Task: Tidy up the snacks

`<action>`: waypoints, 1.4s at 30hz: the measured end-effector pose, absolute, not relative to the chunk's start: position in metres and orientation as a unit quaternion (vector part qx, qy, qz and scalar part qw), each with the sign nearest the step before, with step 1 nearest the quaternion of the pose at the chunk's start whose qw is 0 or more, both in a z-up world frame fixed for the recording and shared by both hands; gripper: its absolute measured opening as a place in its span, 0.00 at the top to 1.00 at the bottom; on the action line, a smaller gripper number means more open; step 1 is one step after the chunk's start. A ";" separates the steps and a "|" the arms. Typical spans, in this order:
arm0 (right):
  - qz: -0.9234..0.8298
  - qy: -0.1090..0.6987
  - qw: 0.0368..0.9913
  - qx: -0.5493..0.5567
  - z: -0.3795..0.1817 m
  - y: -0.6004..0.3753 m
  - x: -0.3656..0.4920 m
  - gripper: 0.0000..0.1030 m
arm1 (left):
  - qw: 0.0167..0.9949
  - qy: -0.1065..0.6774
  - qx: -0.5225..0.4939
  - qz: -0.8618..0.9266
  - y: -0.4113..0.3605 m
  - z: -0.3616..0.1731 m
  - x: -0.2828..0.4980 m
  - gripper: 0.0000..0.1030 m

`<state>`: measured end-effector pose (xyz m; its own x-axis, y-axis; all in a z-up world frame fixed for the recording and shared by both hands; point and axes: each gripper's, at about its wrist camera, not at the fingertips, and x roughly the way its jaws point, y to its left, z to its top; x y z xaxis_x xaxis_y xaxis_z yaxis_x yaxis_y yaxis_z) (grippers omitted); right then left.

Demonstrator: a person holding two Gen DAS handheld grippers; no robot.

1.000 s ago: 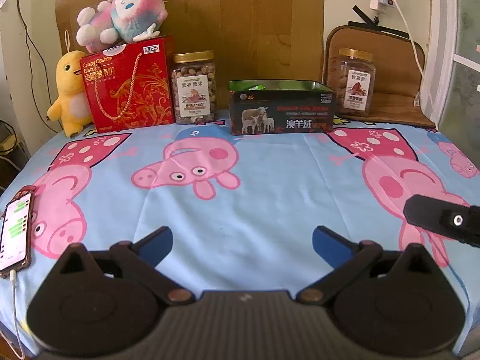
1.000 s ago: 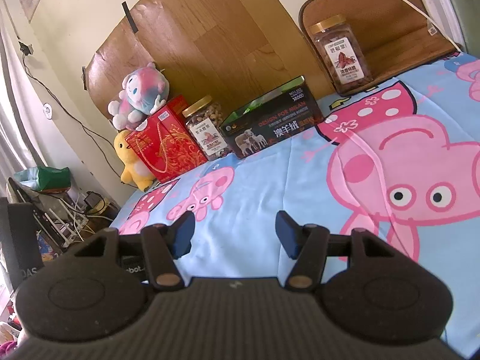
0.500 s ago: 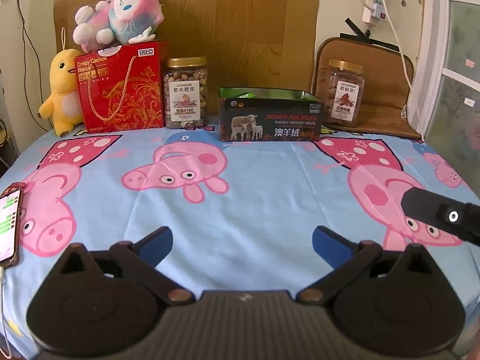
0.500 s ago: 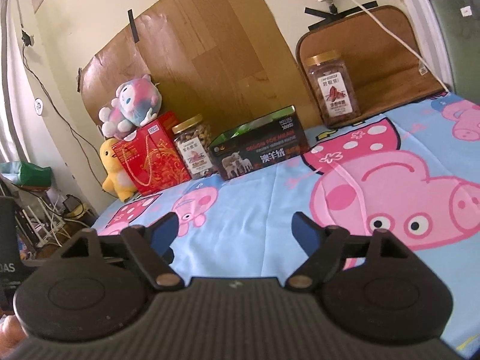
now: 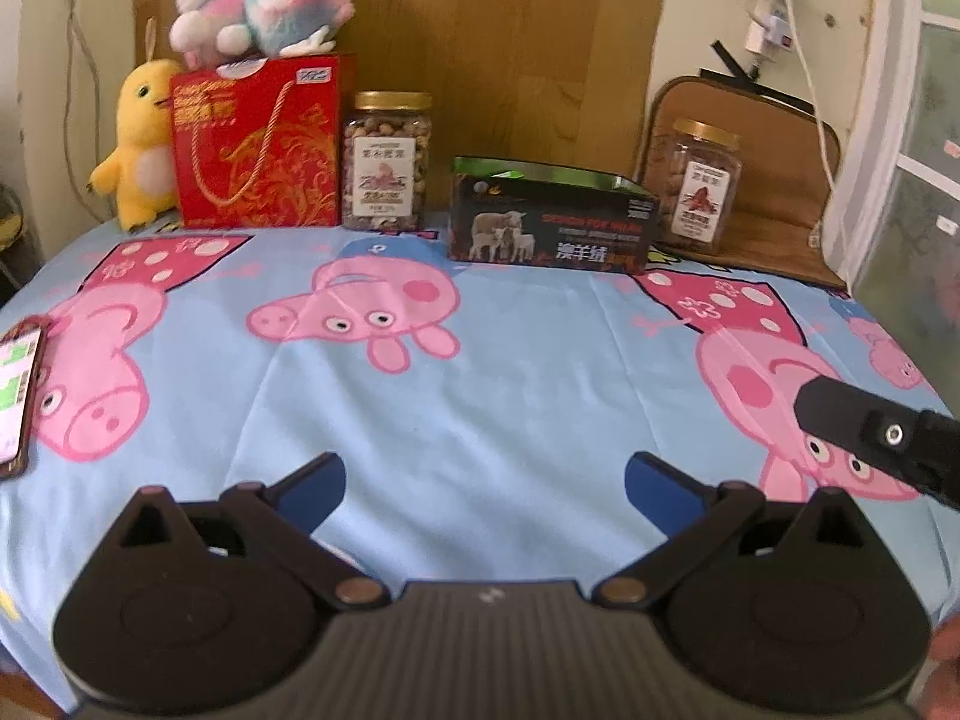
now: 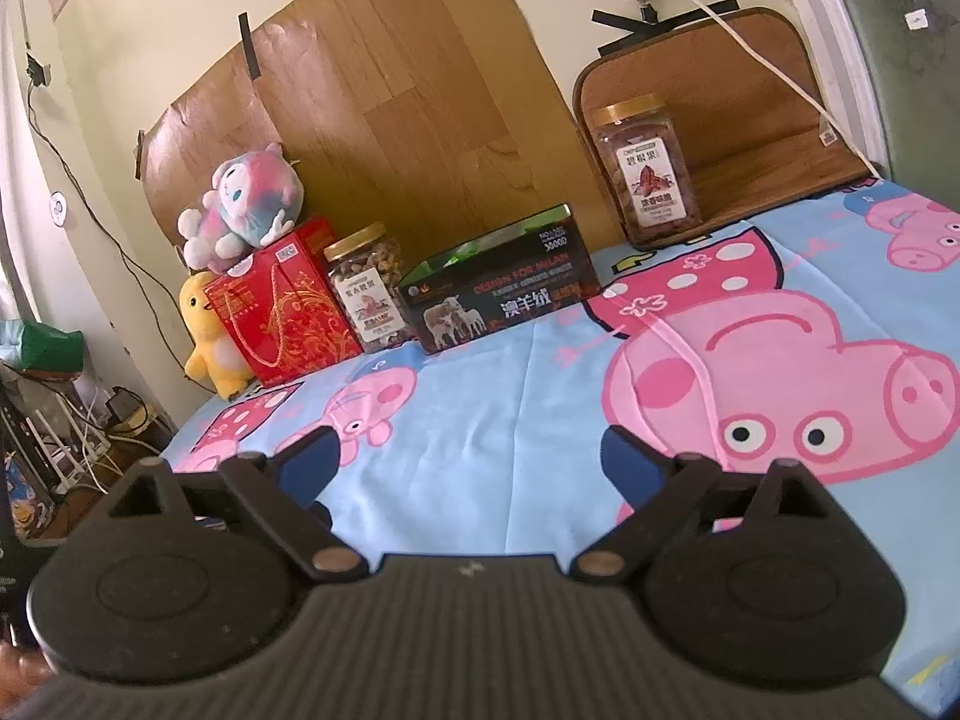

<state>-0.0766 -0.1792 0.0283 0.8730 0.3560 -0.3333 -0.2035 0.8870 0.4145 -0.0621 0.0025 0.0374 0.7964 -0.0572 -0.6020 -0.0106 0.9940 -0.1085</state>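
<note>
Snacks stand in a row along the far edge of the table, against the wooden board, and none has been picked up yet. Going from the left: a yellow plush duck sits at the end, touching the red gift box, which carries a pink plush toy on top. Just beside the box stands the left nut jar, upright with a gold lid. Next comes the dark tin printed with sheep, its green-lined top apparently open, though what lies inside is hidden. A little apart to the right, the right nut jar stands upright on a brown mat that leans up the wall. Near the left edge of the cartoon-pig tablecloth lies a phone with its screen lit. Both grippers are well short of the row, over bare cloth. The left gripper has its jaws spread wide with nothing between them; the right gripper is likewise spread wide and empty, and its body shows at the right side of the left wrist view. As a judgement, the organizing seems hardly begun: the right jar stands off from the others, and likely either it or both jars remain to be gathered, perhaps into the tin.
</note>
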 end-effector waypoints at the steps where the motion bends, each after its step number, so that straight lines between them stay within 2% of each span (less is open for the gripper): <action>1: 0.146 0.205 0.950 0.187 0.028 -0.179 -0.076 0.07 | 0.945 0.321 -0.063 -0.008 0.004 0.037 -0.062 0.00; 4: 0.141 0.207 0.949 0.189 0.027 -0.180 -0.077 0.06 | 0.939 0.334 -0.082 -0.005 0.010 0.035 -0.062 0.00; 26: 0.141 0.225 0.948 0.175 0.025 -0.176 -0.076 0.03 | 0.947 0.317 -0.049 0.014 0.006 0.040 -0.069 0.00; 42: 0.144 0.226 0.948 0.172 0.025 -0.174 -0.076 0.03 | 0.962 0.271 -0.036 0.008 0.009 0.047 -0.077 0.00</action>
